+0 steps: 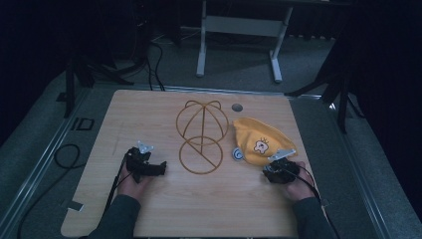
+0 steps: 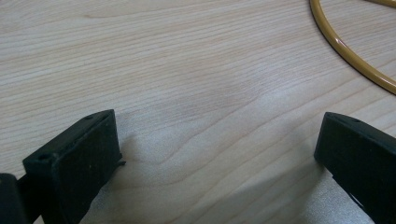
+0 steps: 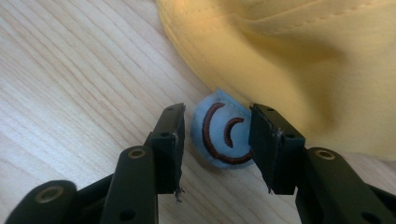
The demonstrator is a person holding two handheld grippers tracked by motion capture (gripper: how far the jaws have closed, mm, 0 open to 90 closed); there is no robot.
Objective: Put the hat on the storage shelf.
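A yellow cloth hat [image 1: 256, 139] with a cartoon patch lies at the right of the wooden table [image 1: 149, 114]. A round blue ear [image 1: 239, 155] with brown curved stitching sticks out at its left edge. In the right gripper view my right gripper [image 3: 219, 140] is open with its jaws on either side of the blue ear [image 3: 224, 135], and the yellow hat [image 3: 299, 51] lies just beyond. In the high view the right gripper [image 1: 269, 172] sits low at the hat's near edge. My left gripper [image 1: 152, 168] rests on the table, left of a yellow wire frame [image 1: 201, 137]. Its jaws [image 2: 217, 135] stand wide open over bare wood.
The wire frame [image 2: 348, 49] curves past the top right of the left gripper view. A round grey grommet [image 1: 237, 107] sits in the table near the far edge. Cables trail off the table's left side, and a white desk frame [image 1: 239, 30] stands beyond.
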